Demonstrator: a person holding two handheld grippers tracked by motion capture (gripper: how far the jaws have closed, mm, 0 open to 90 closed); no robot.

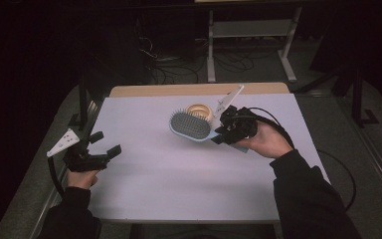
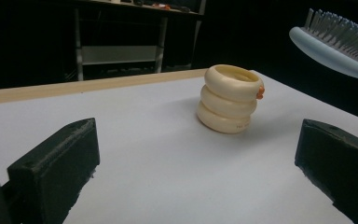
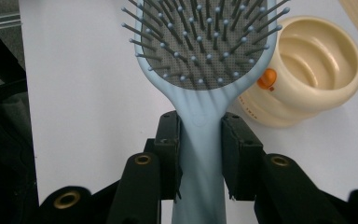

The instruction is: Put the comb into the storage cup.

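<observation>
A: What's nearest the person?

B: The left gripper (image 1: 101, 149), at about eight o'clock on the white table (image 1: 179, 184), its jaws apart on nothing

A: And the other hand?

B: The right gripper (image 1: 222, 133), at about two o'clock, has its jaws clamped on the handle of the pale blue hairbrush (image 1: 191, 126), held off the table, bristles up

A: Beyond that?

B: A cream ribbed cup (image 1: 199, 110) stands upright towards twelve o'clock, just behind the brush head

Hairbrush (image 1: 190, 125) held above table (image 1: 179, 184), ribbed cup (image 1: 199, 109) standing just behind it, left gripper (image 1: 104, 149) well apart
</observation>
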